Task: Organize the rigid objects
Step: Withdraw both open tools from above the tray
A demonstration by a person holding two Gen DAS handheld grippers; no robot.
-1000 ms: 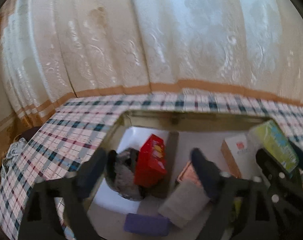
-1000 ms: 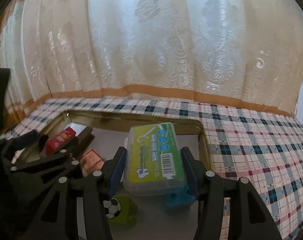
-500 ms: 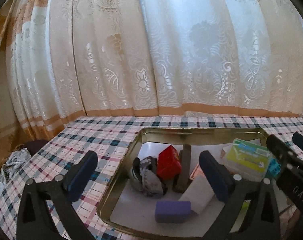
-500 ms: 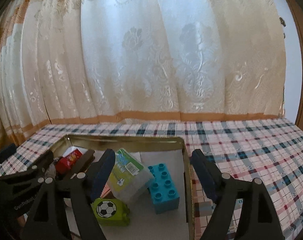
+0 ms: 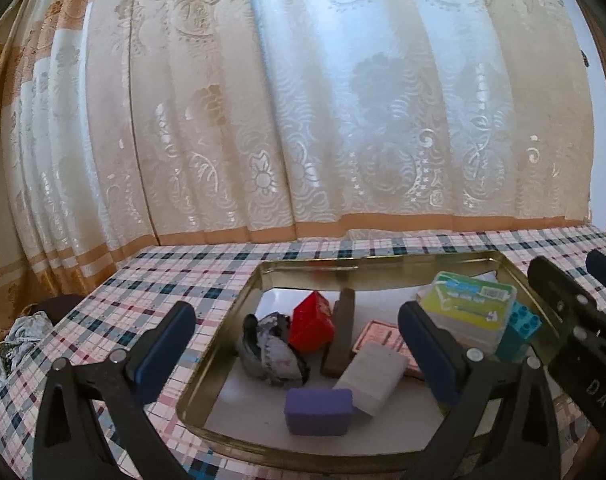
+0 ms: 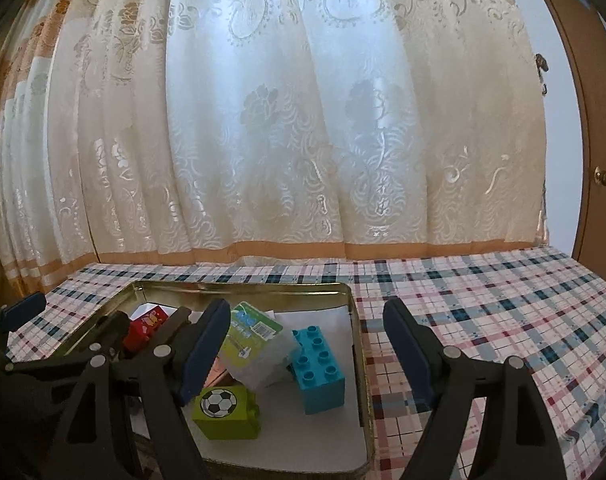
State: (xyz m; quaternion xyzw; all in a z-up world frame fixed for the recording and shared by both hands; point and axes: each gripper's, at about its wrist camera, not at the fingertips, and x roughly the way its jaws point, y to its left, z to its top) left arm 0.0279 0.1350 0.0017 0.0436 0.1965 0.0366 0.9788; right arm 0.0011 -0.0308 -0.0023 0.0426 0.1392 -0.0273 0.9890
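Note:
A gold metal tray [image 5: 223, 344] [image 6: 359, 360] on the plaid table holds several objects. In the left wrist view: a red box [image 5: 313, 326], a dark bar [image 5: 339, 336], a grey block [image 5: 373, 376], a purple block [image 5: 318, 411], a crumpled grey cloth [image 5: 271, 354], a clear box with a green label [image 5: 469, 312]. In the right wrist view the clear box [image 6: 255, 350] leans on a blue brick [image 6: 318, 364], beside a green football brick [image 6: 227, 410]. My left gripper [image 5: 299, 354] and right gripper [image 6: 303, 350] are open and empty, raised above the tray.
A plaid tablecloth [image 6: 483, 320] covers the table around the tray. A lace curtain [image 5: 303, 120] hangs behind it. A wooden door [image 6: 583, 120] stands at the right. A bundle of cloth [image 5: 19, 340] lies off the table's left edge.
My right gripper let go of the clear green-label box, which now rests in the tray on the blue brick. Both grippers opened wide and pulled back and up.

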